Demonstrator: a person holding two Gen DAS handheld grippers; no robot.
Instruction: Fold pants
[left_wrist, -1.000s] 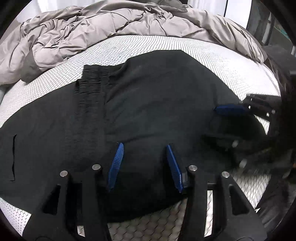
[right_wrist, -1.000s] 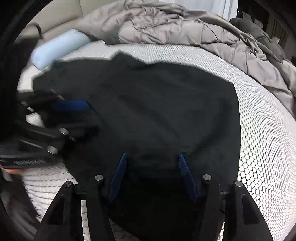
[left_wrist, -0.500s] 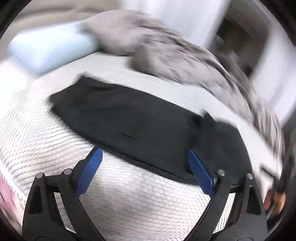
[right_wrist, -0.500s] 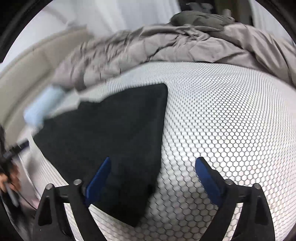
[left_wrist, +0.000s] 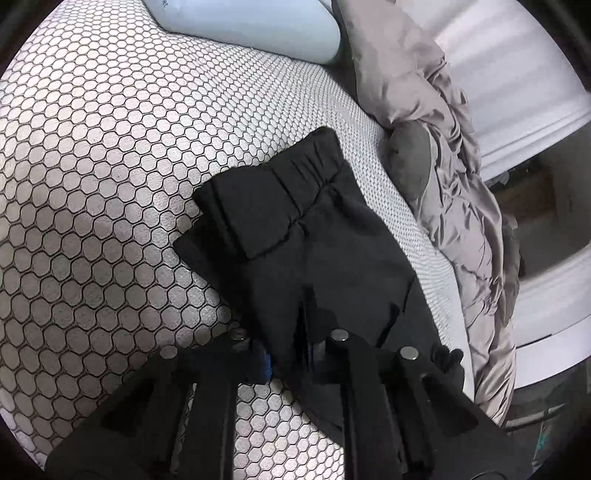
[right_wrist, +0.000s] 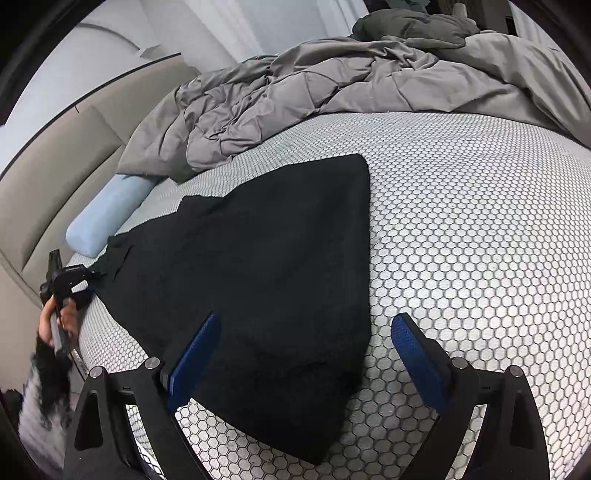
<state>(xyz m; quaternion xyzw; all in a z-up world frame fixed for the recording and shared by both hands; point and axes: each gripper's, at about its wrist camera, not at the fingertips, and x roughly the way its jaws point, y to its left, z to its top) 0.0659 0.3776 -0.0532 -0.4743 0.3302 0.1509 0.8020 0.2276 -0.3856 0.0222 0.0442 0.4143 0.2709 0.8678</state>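
The black pants (right_wrist: 266, 280) lie folded lengthwise on the honeycomb-patterned mattress (right_wrist: 461, 240). In the left wrist view the waistband end (left_wrist: 295, 206) shows its elastic gathers, and my left gripper (left_wrist: 288, 354) is shut on the pants' near edge, the cloth covering the pads. My left gripper also shows far left in the right wrist view (right_wrist: 70, 280), at the pants' corner. My right gripper (right_wrist: 306, 362) is open, its blue pads (right_wrist: 195, 354) straddling the other end of the pants just above the cloth.
A crumpled grey duvet (right_wrist: 332, 85) is piled along the far side of the bed. A light blue bolster pillow (right_wrist: 107, 218) lies by the beige headboard (right_wrist: 55, 173). The mattress edge runs under my grippers.
Both grippers have let go, opened and swung apart to opposite ends of the pants. My left gripper has since closed on the waistband-end edge; my right stays open.
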